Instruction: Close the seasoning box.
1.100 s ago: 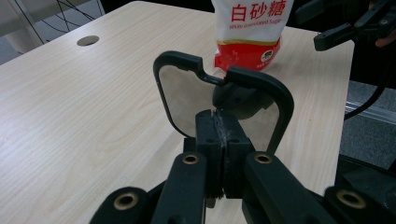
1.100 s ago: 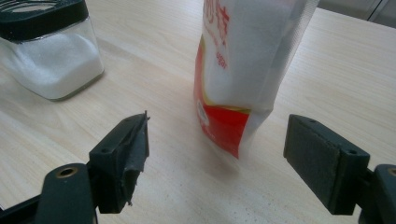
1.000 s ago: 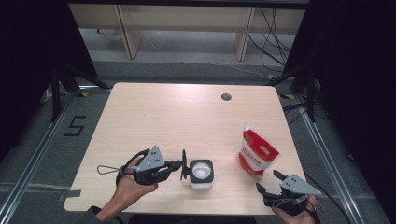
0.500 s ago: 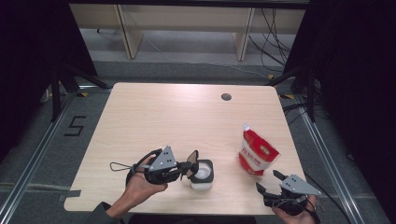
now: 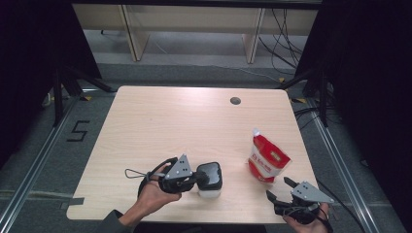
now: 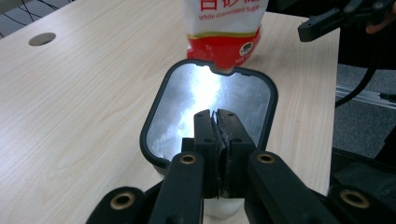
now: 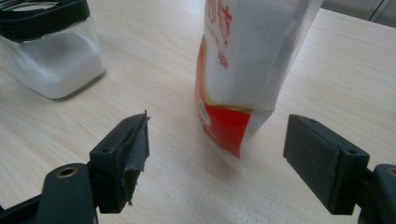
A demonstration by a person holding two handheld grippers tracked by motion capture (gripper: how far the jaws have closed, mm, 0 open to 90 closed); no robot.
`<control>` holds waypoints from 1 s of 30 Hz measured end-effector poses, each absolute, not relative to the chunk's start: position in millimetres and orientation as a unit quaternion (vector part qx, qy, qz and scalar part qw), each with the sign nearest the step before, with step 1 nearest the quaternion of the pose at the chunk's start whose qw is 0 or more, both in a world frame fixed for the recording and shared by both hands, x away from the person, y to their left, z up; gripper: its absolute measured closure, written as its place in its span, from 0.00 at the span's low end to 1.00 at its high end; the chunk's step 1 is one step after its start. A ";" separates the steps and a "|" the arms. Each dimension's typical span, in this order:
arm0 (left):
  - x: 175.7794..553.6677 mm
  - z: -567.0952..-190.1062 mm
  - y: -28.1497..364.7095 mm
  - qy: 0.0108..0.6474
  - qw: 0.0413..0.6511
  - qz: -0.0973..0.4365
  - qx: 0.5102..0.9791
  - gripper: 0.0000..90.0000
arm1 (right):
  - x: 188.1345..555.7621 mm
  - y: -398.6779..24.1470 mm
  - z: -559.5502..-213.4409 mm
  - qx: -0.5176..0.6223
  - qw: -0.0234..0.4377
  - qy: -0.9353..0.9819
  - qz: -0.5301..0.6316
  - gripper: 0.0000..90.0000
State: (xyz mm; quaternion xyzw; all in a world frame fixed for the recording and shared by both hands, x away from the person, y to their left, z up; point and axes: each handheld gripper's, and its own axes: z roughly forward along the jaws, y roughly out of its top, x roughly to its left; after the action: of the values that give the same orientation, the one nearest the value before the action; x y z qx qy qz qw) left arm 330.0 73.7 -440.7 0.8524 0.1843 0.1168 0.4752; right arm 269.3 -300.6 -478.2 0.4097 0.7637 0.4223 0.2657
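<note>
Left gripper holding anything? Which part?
Left gripper is shut on the jar's lid, at its near edge. Right gripper is open, holding nothing.

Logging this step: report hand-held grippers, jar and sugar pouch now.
Left hand-held gripper shut, jaws over jar lid. Right hand-held gripper open, facing sugar pouch, not touching. Nothing between pouch and jar.

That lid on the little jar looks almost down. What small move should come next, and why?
Probably the left gripper, jaws shut, should press the black lid flat onto the jar. In the left gripper view the lid seems to lie over the jar's mouth, whether it is seated I cannot tell. The right gripper waits open before the sugar pouch.
</note>
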 end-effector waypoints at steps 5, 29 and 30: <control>329.9 -445.6 69.9 0.181 0.473 0.107 0.855 0.95 | 269.8 -301.1 -478.0 0.404 0.266 0.768 0.419 0.26; 333.7 -443.6 94.1 0.230 0.495 0.100 0.832 0.47 | 268.6 -298.8 -478.4 0.408 0.262 0.769 0.417 0.26; 332.3 -444.4 95.9 0.243 0.493 0.098 0.830 0.44 | 268.7 -298.7 -478.4 0.407 0.263 0.769 0.418 0.26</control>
State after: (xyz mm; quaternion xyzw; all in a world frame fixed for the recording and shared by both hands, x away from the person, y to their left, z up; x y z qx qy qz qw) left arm 332.3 95.9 -444.4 0.8300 0.2426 0.0981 0.4926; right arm 268.7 -298.7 -478.4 0.4069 0.7687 0.4176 0.2631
